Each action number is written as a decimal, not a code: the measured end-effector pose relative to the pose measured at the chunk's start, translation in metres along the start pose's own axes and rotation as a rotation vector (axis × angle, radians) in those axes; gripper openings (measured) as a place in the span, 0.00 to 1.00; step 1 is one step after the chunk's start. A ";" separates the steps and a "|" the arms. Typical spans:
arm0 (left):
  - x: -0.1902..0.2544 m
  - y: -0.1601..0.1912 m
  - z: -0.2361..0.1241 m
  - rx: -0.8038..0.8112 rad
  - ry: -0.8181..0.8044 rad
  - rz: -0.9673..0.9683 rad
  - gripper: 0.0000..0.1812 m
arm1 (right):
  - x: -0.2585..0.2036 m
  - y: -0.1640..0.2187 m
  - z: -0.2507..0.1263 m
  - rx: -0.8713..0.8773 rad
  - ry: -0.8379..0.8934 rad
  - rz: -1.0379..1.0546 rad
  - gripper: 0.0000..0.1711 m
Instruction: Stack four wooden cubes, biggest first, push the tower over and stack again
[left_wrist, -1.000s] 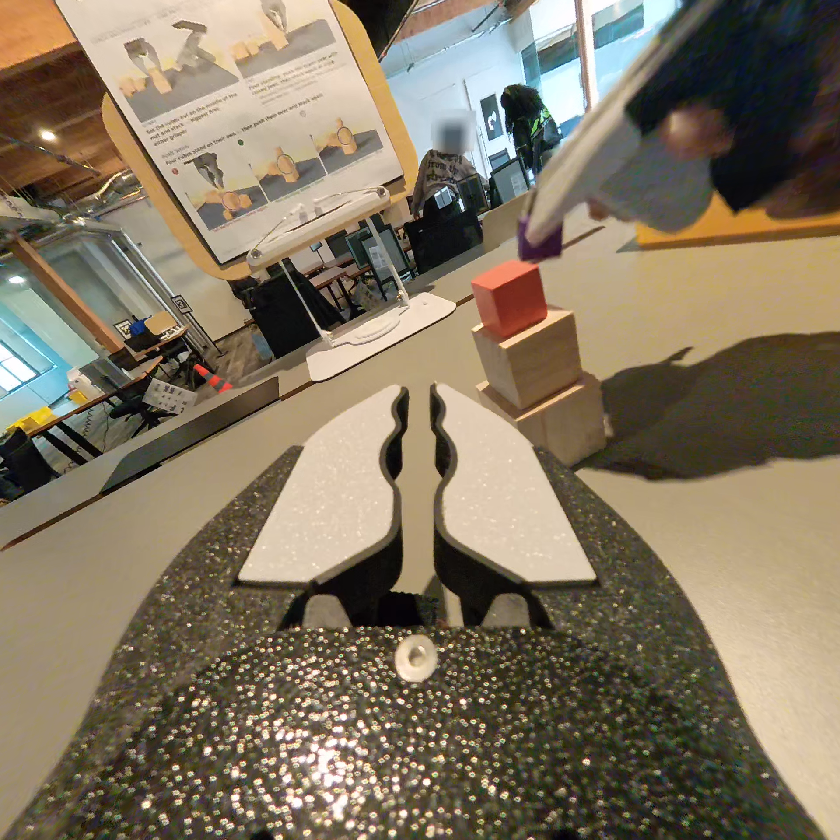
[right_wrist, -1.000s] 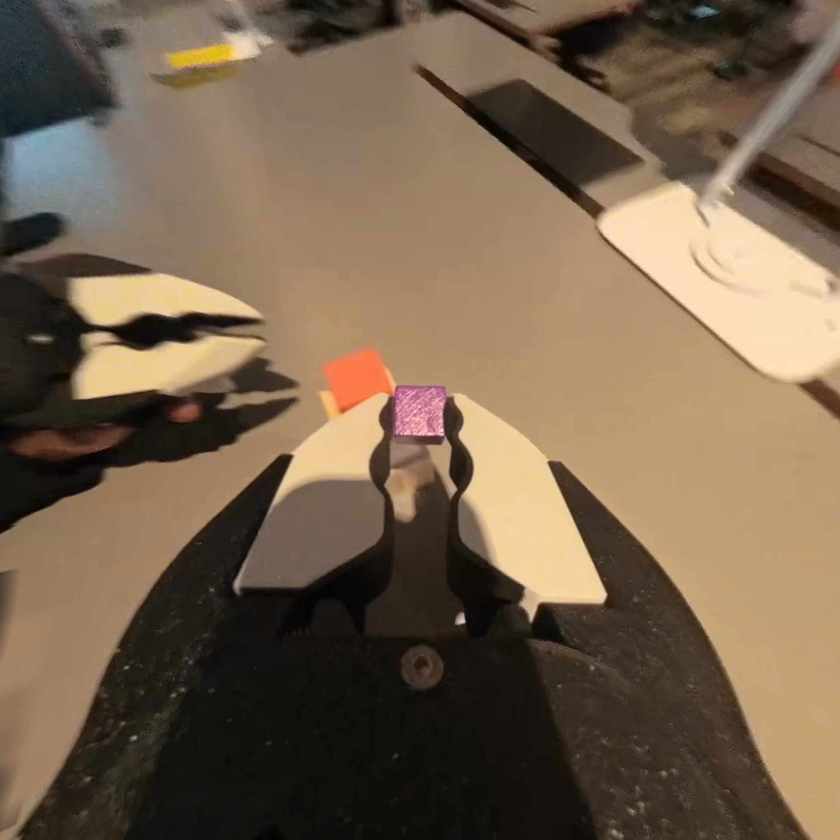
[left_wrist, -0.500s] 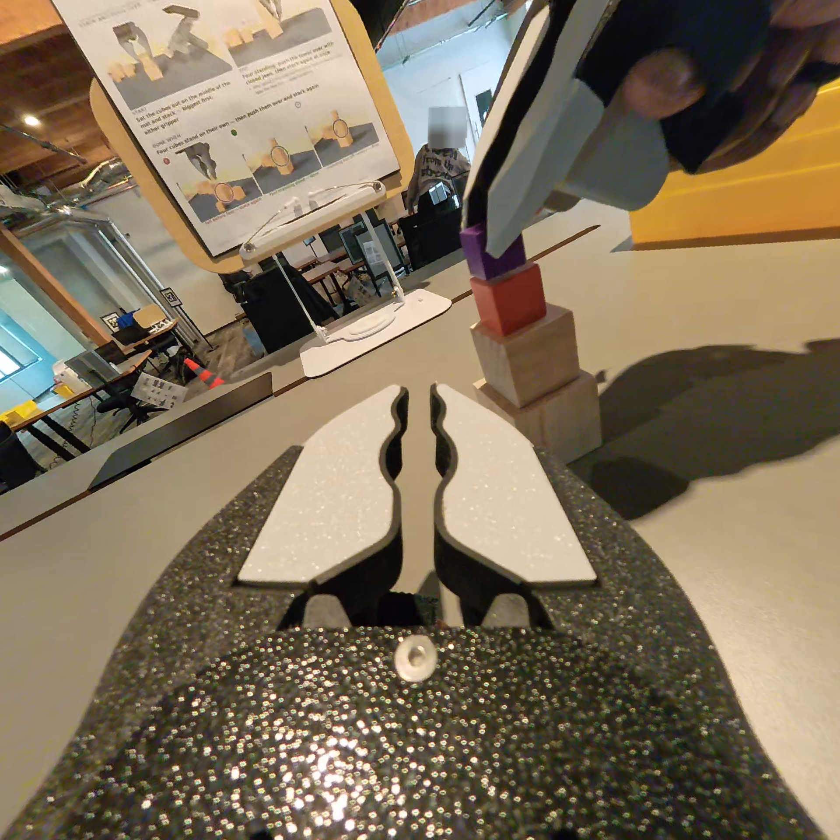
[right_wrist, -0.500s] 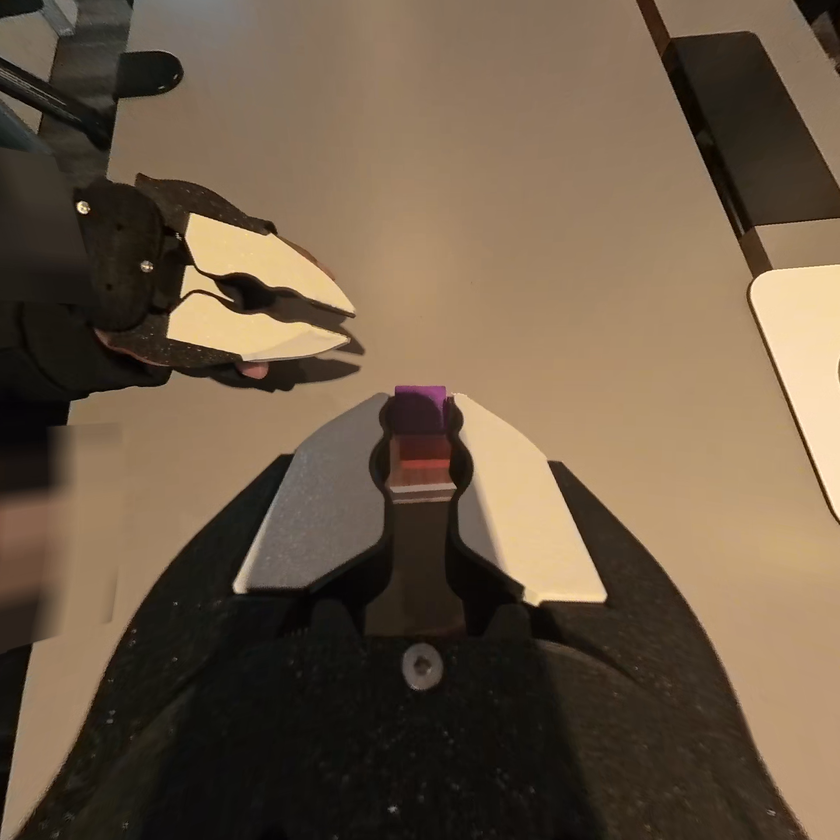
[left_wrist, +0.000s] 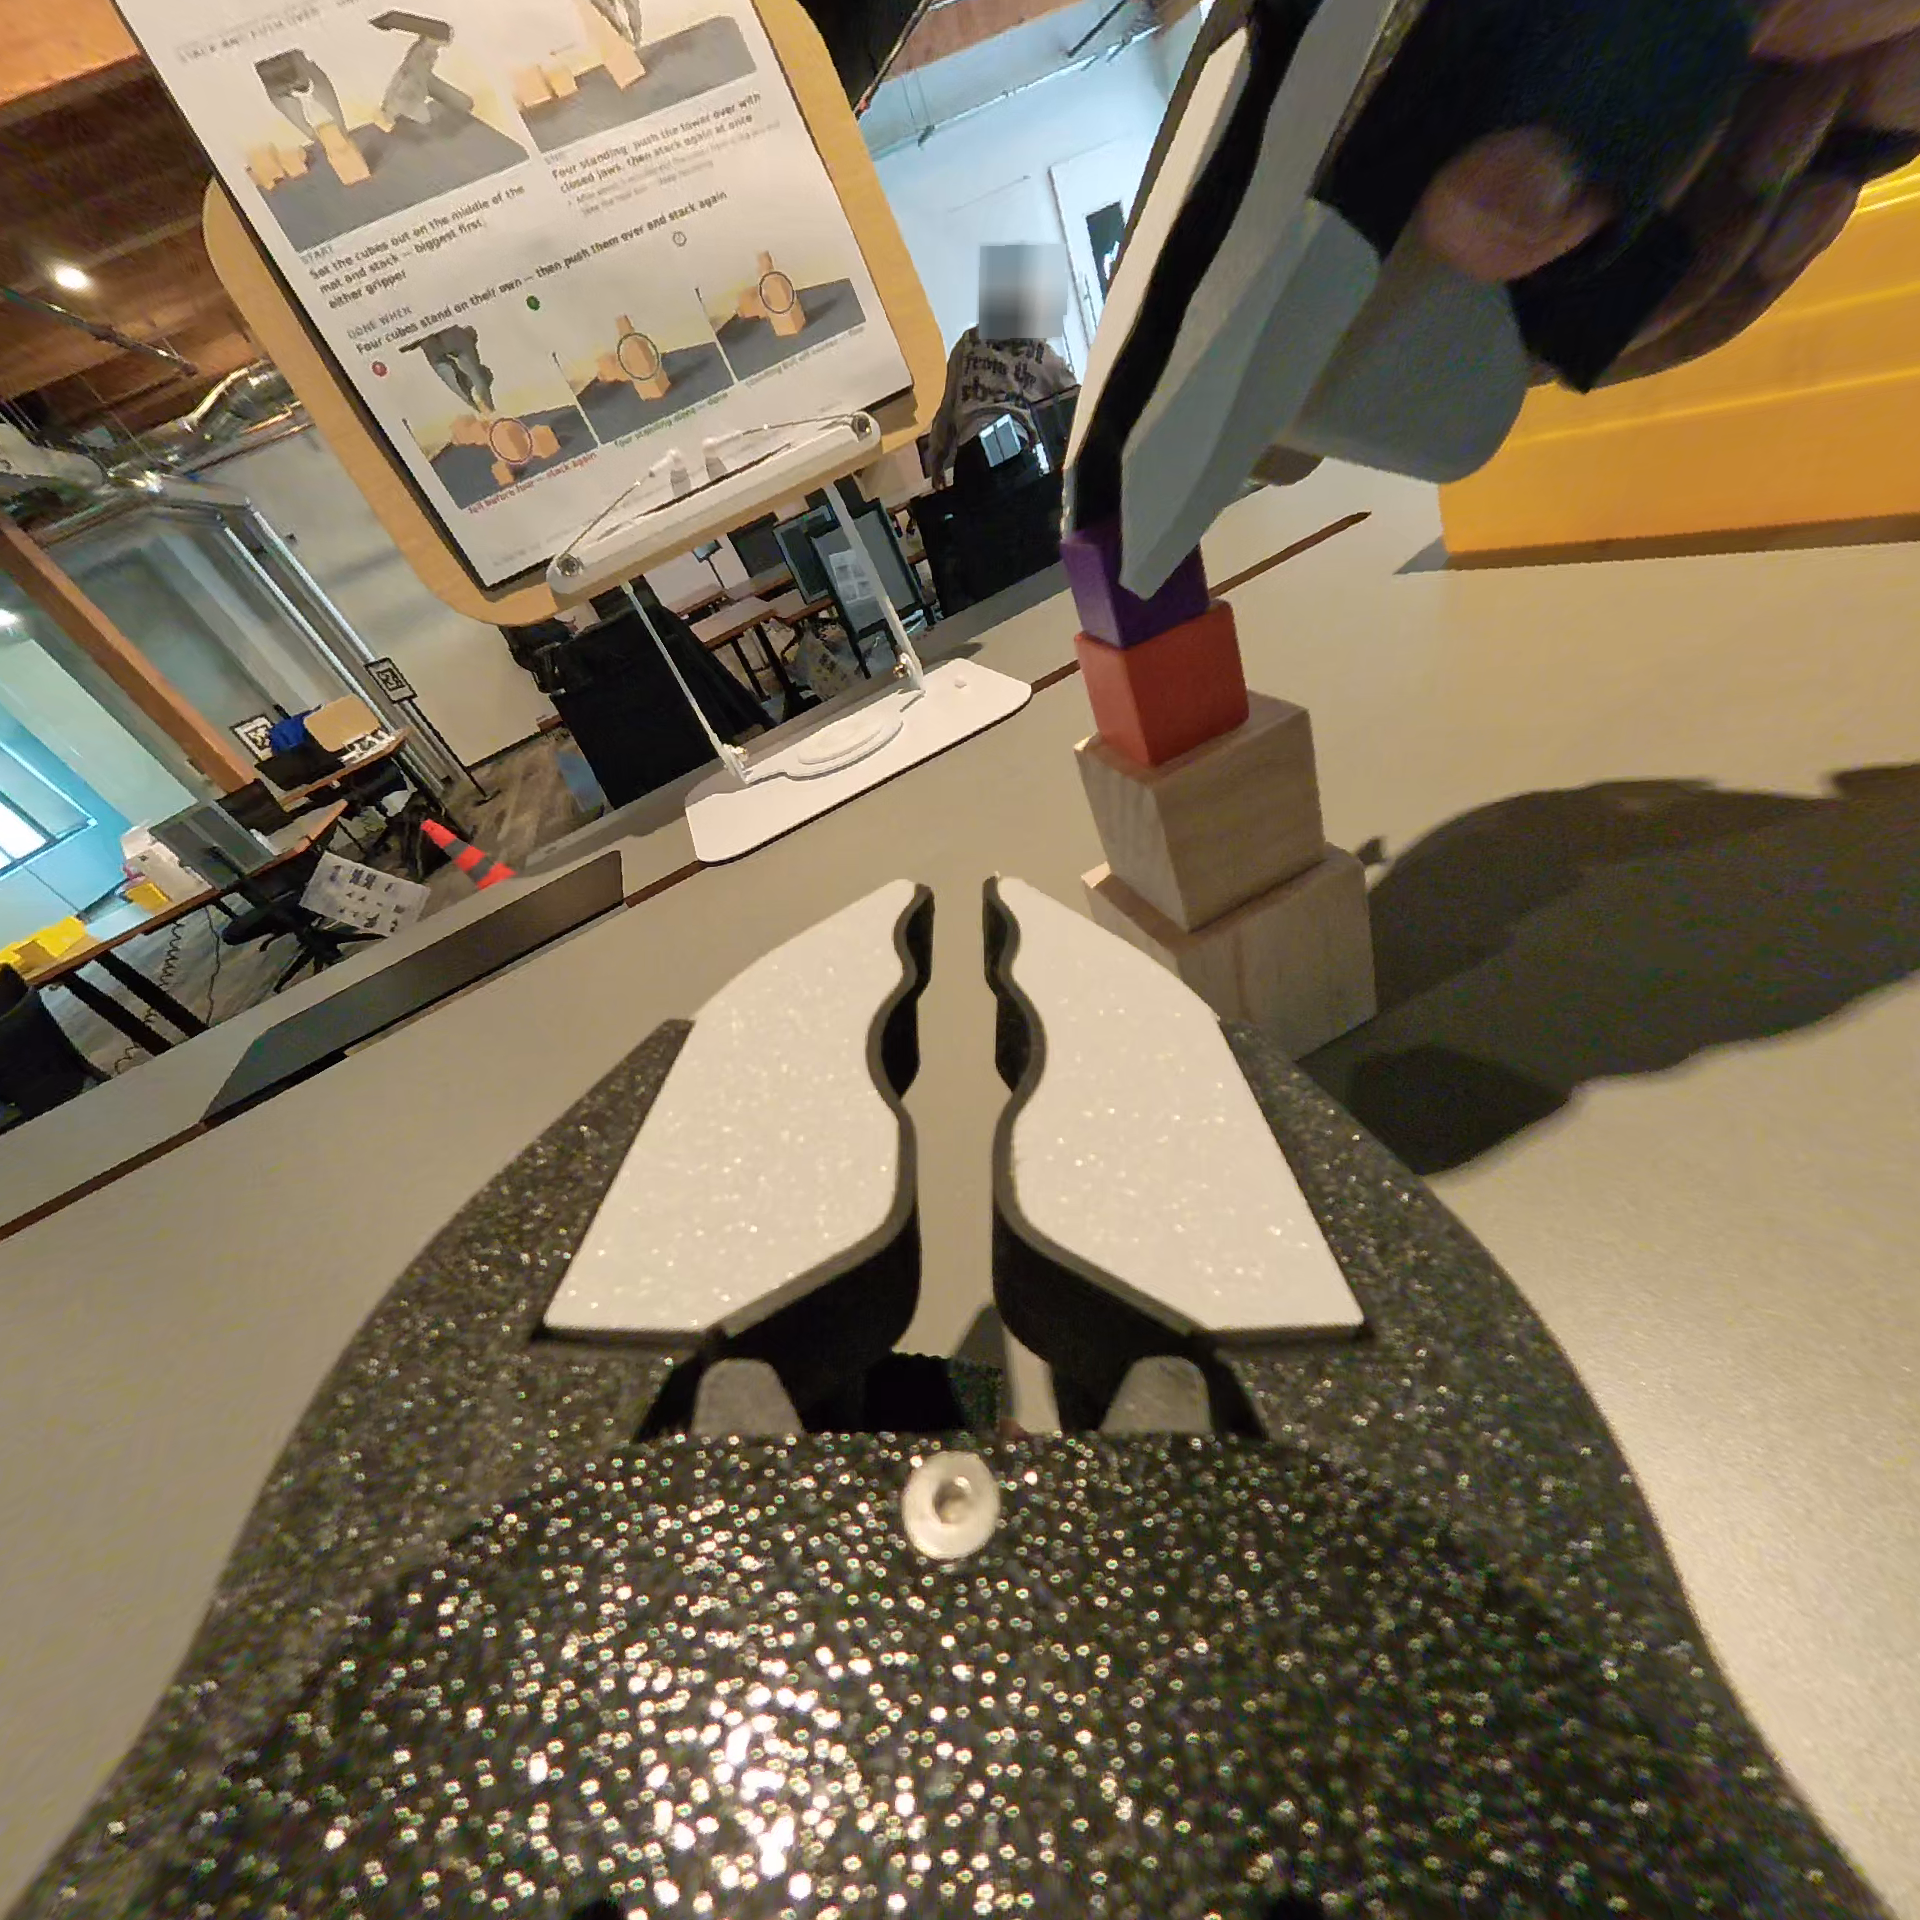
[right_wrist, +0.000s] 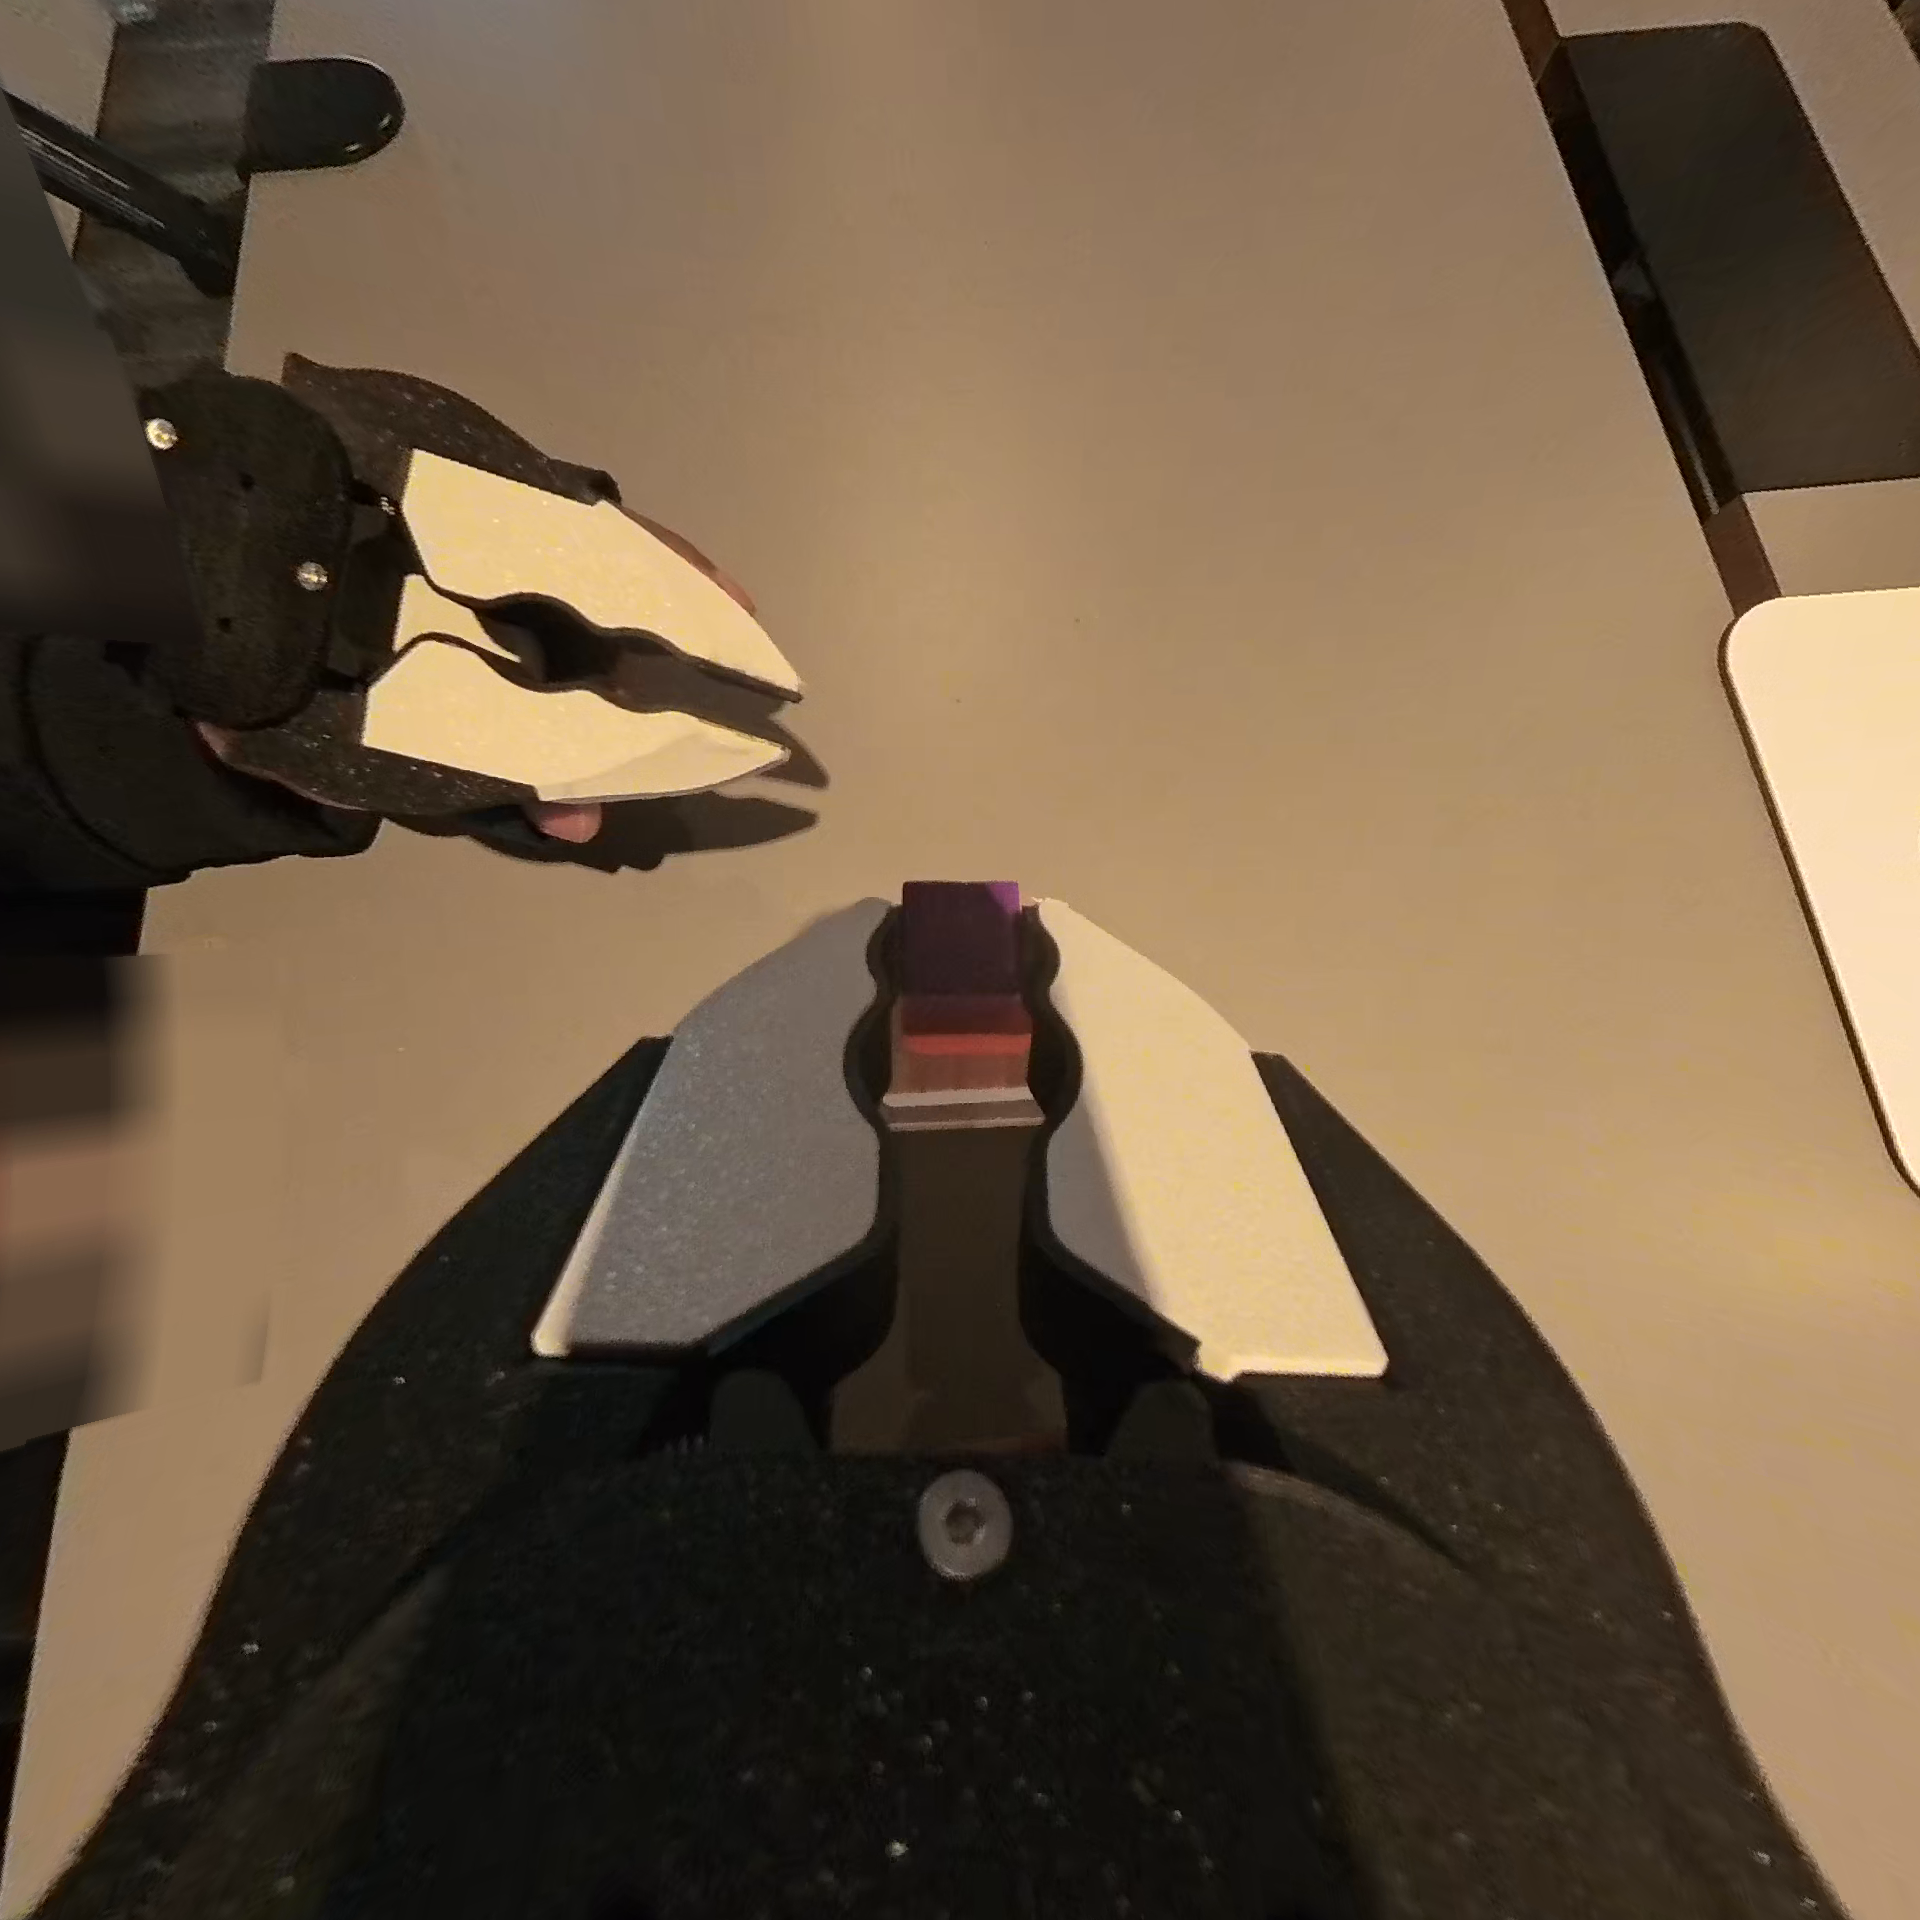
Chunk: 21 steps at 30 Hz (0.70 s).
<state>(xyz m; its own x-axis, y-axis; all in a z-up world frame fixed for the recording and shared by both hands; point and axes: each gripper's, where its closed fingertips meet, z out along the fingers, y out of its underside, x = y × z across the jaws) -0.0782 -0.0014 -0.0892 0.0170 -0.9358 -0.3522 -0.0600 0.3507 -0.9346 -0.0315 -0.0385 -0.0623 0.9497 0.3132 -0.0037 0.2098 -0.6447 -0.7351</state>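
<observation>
Small purple wooden cube (left_wrist: 1138, 608) clamped by right gripper (right_wrist: 961, 914), seated atop red cube (left_wrist: 1164, 681) mid-table; left gripper (left_wrist: 956, 914) nearly closed, empty; uneven release risks toppling tower.

A: What stands on the grey table (left_wrist: 1558, 1351)?

B: A tower of four cubes. The big plain cube (left_wrist: 1278, 951) is at the bottom, a smaller plain cube (left_wrist: 1205, 810) on it, then the red cube (left_wrist: 1164, 681), with the purple cube (left_wrist: 1127, 592) on top.

A: And the grippers?

B: The right gripper (left_wrist: 1117, 551) comes down from above the tower, its fingers on the purple cube's sides. The left gripper (left_wrist: 958, 914) lies low, just left of the tower's base, its jaws nearly together with only a thin gap and nothing between them.

A: Anything behind the tower?

B: An instruction board (left_wrist: 540, 229) on a white stand (left_wrist: 862, 743), left of the tower and farther back.
</observation>
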 end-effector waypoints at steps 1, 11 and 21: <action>0.000 0.000 0.000 0.000 0.000 0.001 0.05 | 0.000 0.000 0.000 -0.001 0.001 -0.003 0.13; 0.001 0.001 0.001 -0.011 0.000 0.000 0.05 | 0.001 -0.001 -0.020 0.117 0.071 0.009 0.28; -0.001 0.031 0.018 -0.244 -0.028 0.015 0.03 | 0.023 0.053 -0.061 0.444 0.285 0.204 0.26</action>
<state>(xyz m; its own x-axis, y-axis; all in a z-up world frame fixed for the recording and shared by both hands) -0.0619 0.0117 -0.1187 0.0421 -0.9280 -0.3703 -0.2992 0.3419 -0.8908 0.0153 -0.1083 -0.0600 0.9989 -0.0270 -0.0375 -0.0438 -0.2980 -0.9536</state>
